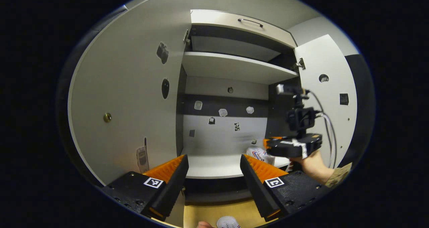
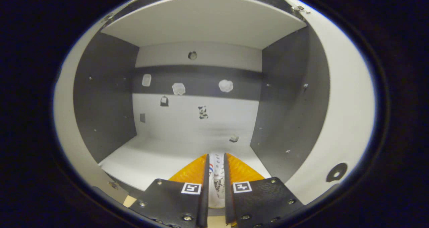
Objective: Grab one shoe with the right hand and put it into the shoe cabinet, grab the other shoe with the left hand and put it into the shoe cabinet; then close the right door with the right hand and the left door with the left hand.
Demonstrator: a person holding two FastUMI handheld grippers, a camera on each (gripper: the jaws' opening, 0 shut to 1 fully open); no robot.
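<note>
Bottom centre of right gripper view: shoe [image 2: 216, 179] pinched between right gripper [image 2: 216, 167] fingers, long axis running forward into shoe cabinet [image 2: 140, 157], just over lower shelf. Left gripper [image 1: 214, 174] spread, empty, nearer second shoe [image 1: 228, 222] at lower edge.

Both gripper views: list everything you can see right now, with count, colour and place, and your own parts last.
White shoe cabinet: one, white shelves, dark side walls, ahead.
Cabinet doors: two, white, both open; left door, right door.
Small stickers: several, pale and dark, on the back wall and doors.
White shoe with red and blue print: one, clamped in the right gripper over the lower shelf.
Second white shoe: one, on the tan floor below.
Left gripper: open, facing the cabinet.
Right gripper: shut on the shoe.
Hand: holding the right gripper.
</note>
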